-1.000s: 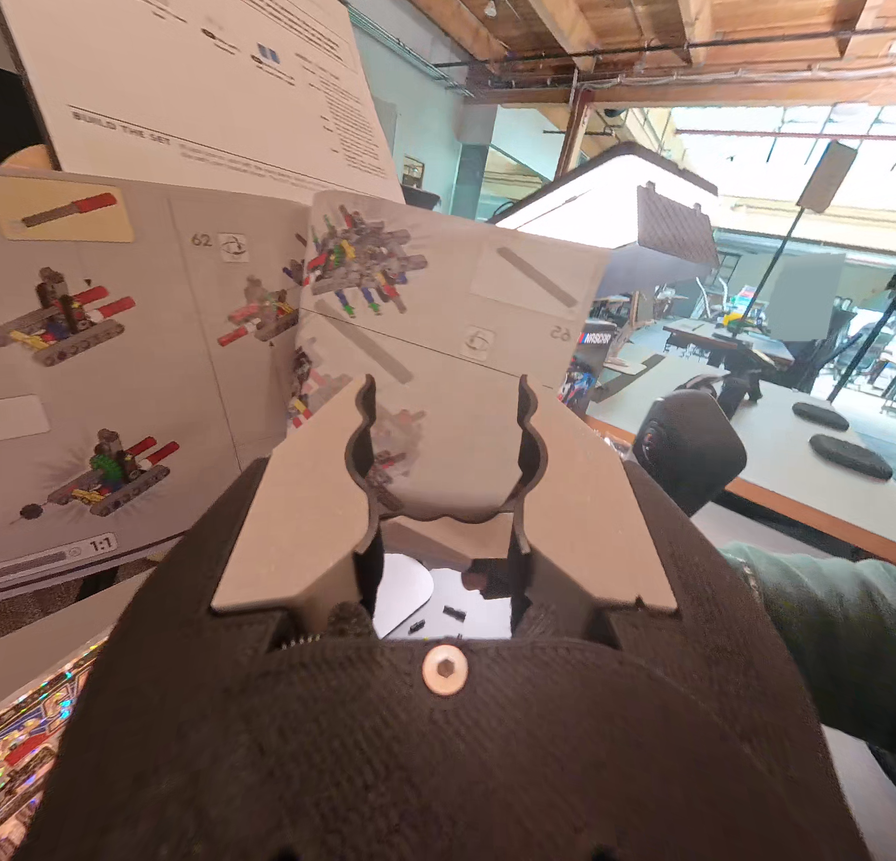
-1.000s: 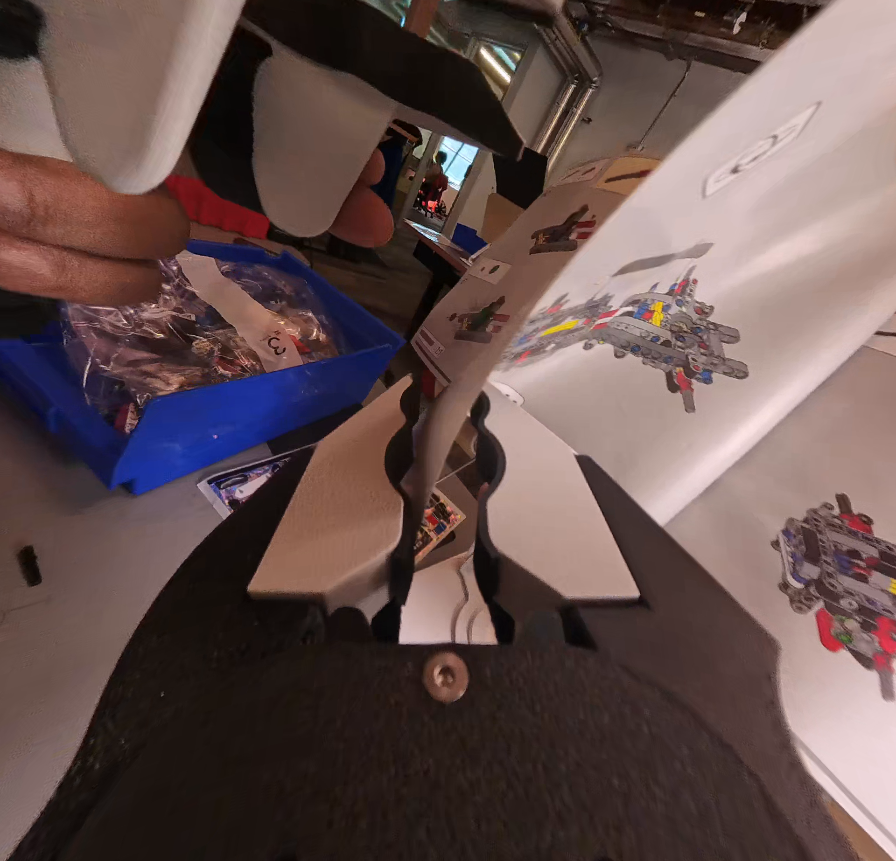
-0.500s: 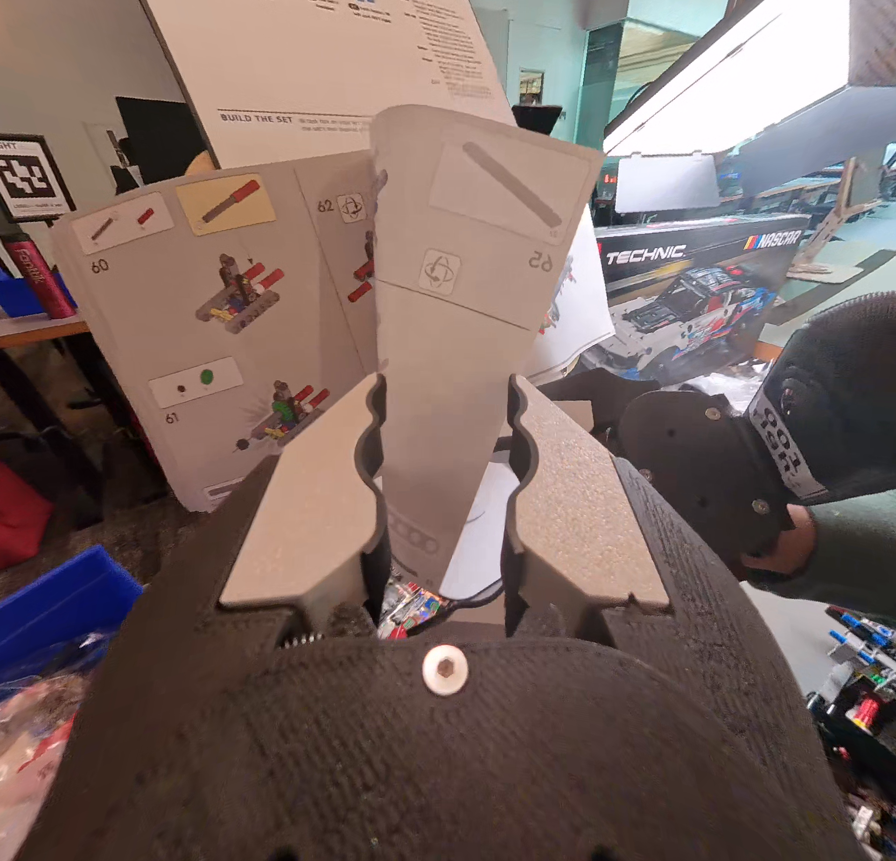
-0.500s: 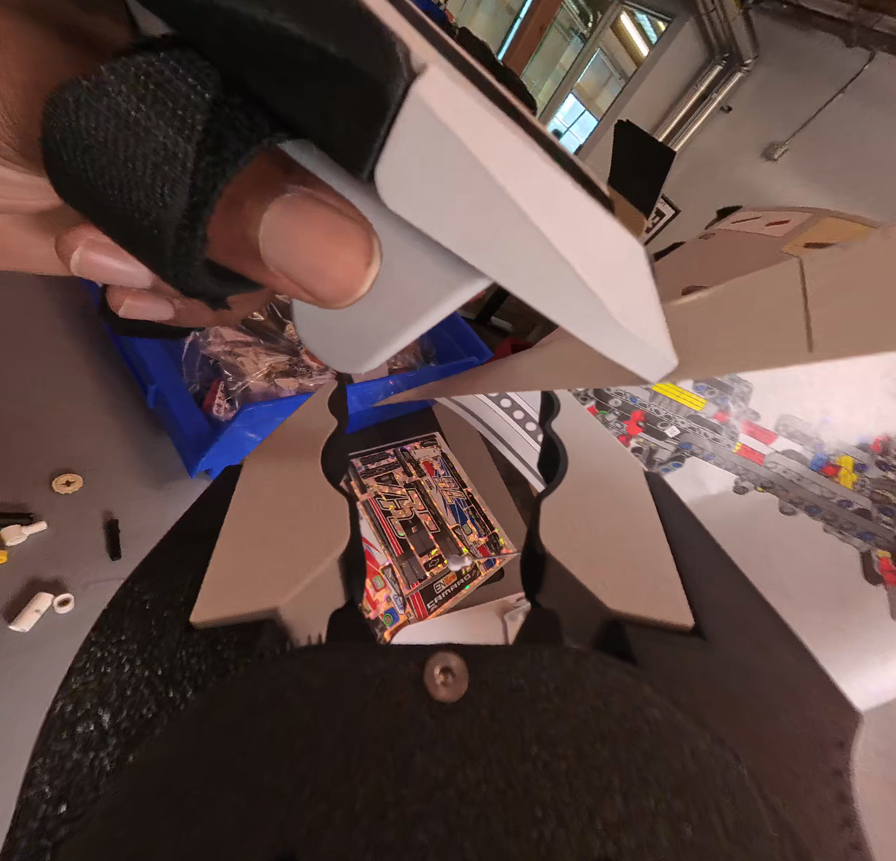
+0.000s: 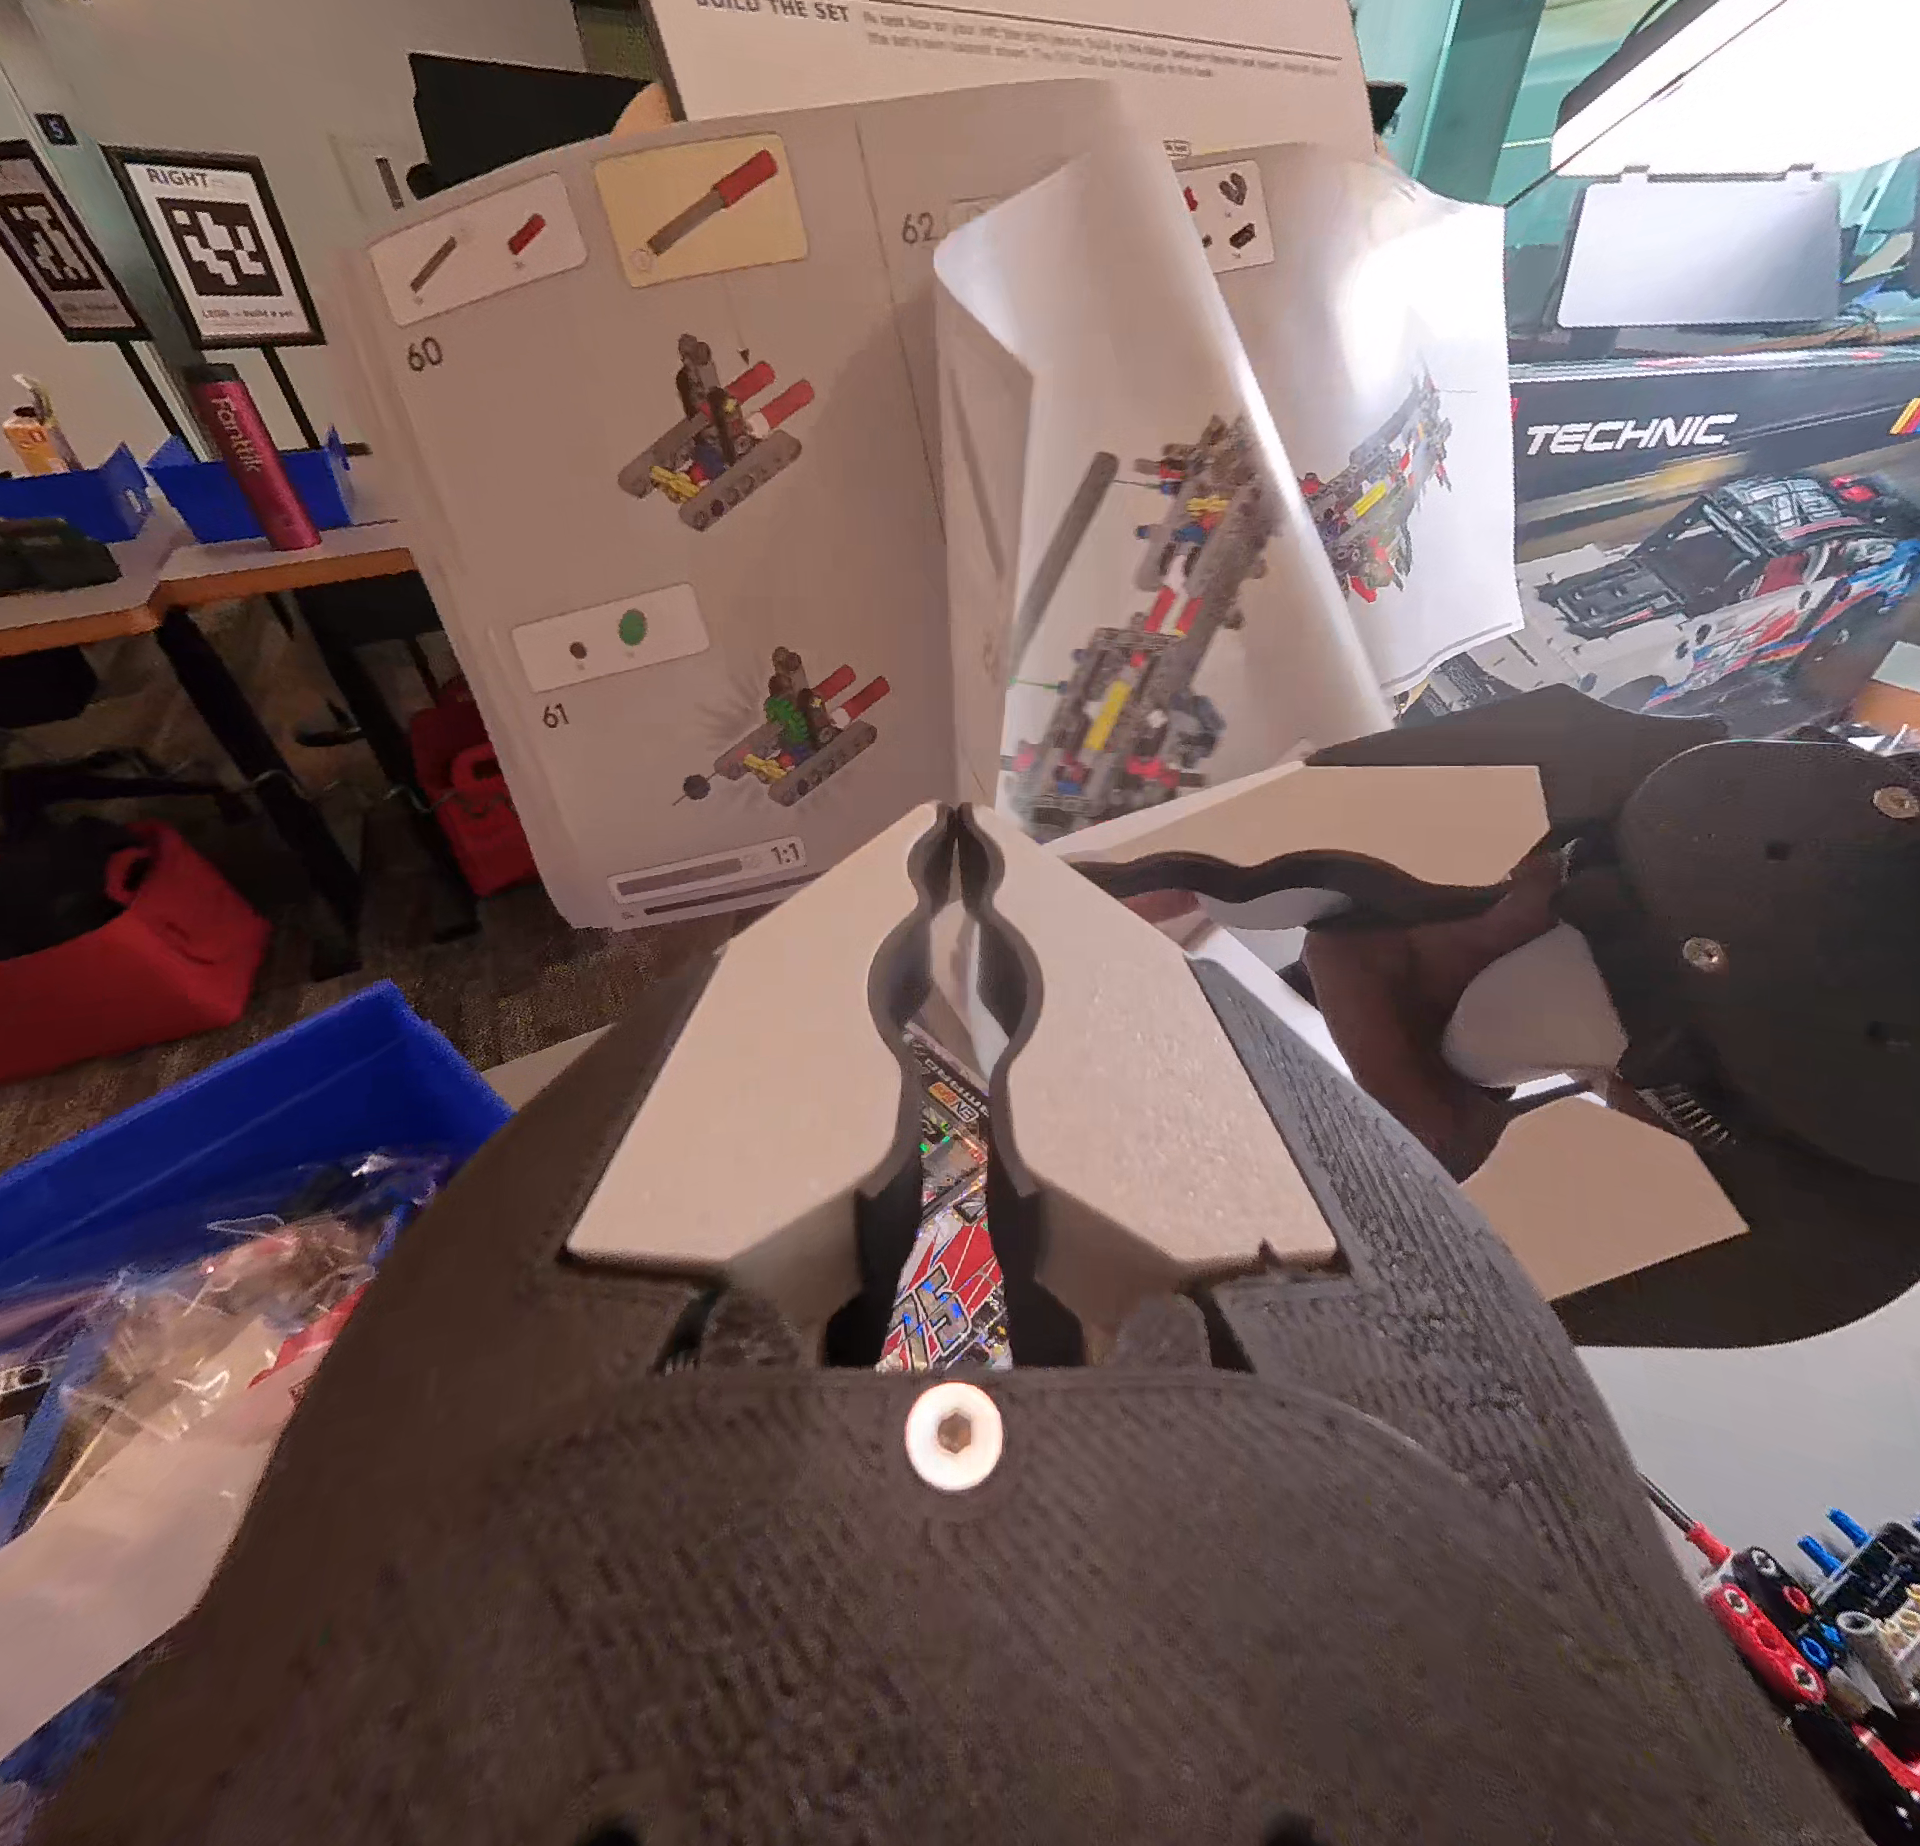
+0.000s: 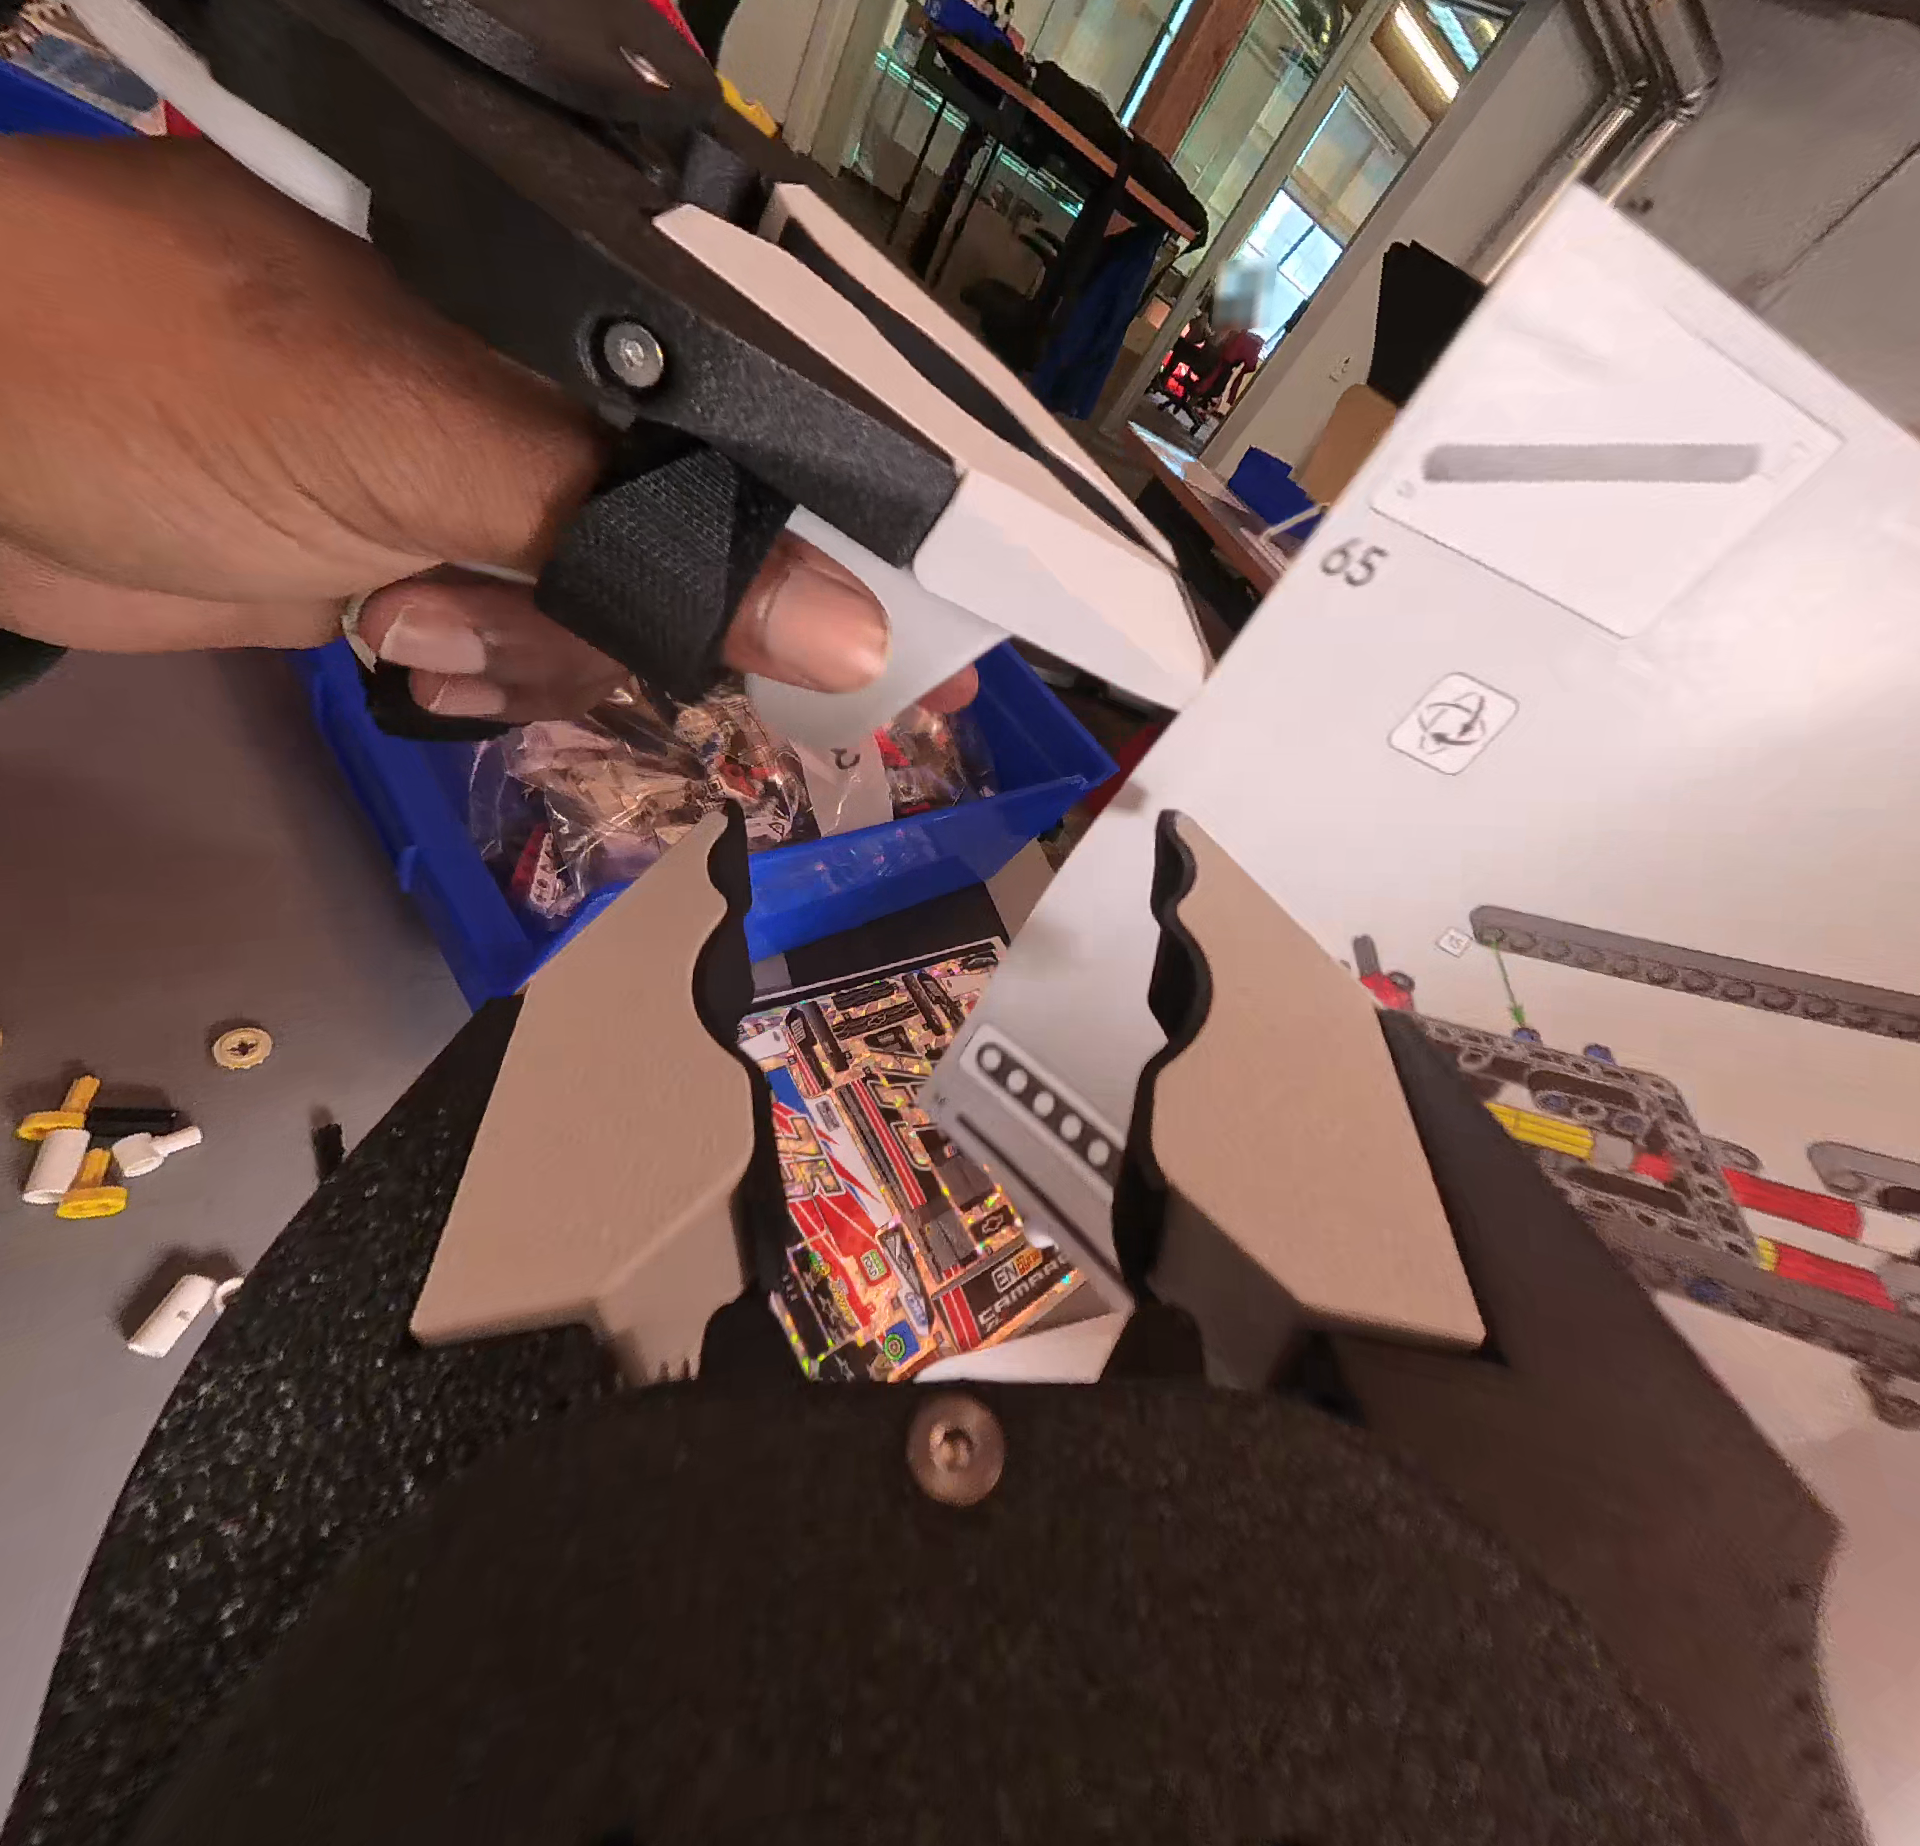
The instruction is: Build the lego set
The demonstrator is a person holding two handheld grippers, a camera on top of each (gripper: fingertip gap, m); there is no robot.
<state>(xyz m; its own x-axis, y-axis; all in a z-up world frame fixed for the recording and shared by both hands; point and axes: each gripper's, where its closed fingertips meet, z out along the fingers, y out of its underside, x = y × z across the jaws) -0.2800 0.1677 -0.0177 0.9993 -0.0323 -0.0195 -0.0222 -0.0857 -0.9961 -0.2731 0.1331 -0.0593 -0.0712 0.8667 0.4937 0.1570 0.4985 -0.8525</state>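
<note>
The instruction booklet (image 5: 675, 549) stands open in front of me. My left gripper (image 5: 956, 822) is shut on the lower edge of one page (image 5: 1143, 497), which curls upward and to the right. In the right wrist view the left gripper (image 6: 1174, 674) comes in from the upper left, held by a hand (image 6: 260, 425), with its tips on the edge of that page (image 6: 1507, 757). My right gripper (image 6: 951, 842) is open and empty beside the page; one of its fingers (image 5: 1351, 809) shows at the right of the left wrist view. A shiny sticker sheet (image 6: 883, 1173) lies under both grippers.
A blue bin (image 6: 935, 851) holding a clear bag of parts (image 6: 623, 799) sits just beyond the grippers. Loose small pieces (image 6: 94, 1142) lie at left on the grey table. A partly built red and black assembly (image 5: 1818, 1609) is at the lower right. The set's box (image 5: 1714, 549) stands behind.
My right gripper let go of the page and opened. My left gripper, open before, has shut on the page's lower edge. The page has swung over to the right.
</note>
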